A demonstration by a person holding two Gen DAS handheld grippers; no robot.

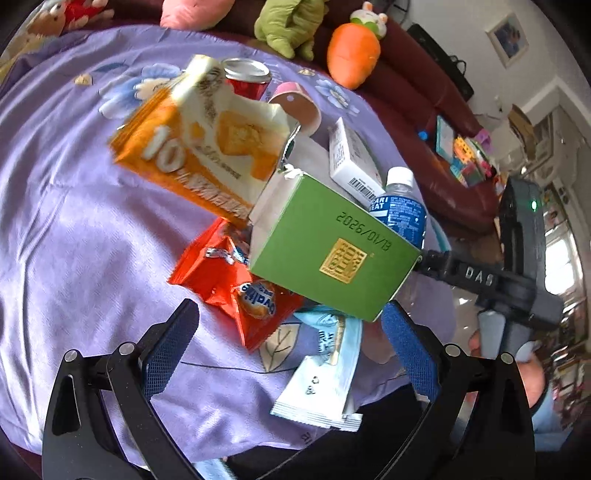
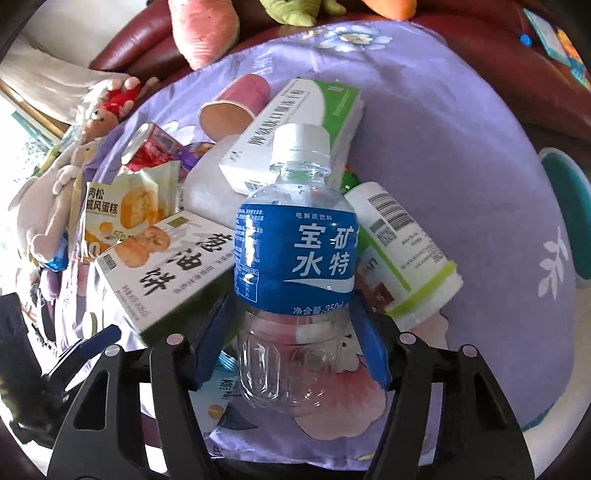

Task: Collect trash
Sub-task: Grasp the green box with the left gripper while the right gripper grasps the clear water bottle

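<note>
A pile of trash lies on a purple flowered tablecloth (image 1: 66,229). My right gripper (image 2: 291,332) is shut on a clear plastic bottle (image 2: 295,258) with a blue label and white cap; the bottle also shows in the left wrist view (image 1: 400,206). My left gripper (image 1: 291,339) is open and empty, just short of a green box (image 1: 332,251), an orange-red snack wrapper (image 1: 229,284) and a pale blue wrapper (image 1: 325,373). An orange cake bag (image 1: 199,147), a red can (image 1: 247,77), a pink paper cup (image 1: 295,103) and a white box (image 1: 351,158) lie farther back.
A dark red sofa (image 1: 424,122) with plush toys, among them an orange carrot (image 1: 354,51) and a green one (image 1: 288,26), stands behind the table. A white and green tub (image 2: 402,254) lies beside the bottle. A teal bin rim (image 2: 565,206) is at the right.
</note>
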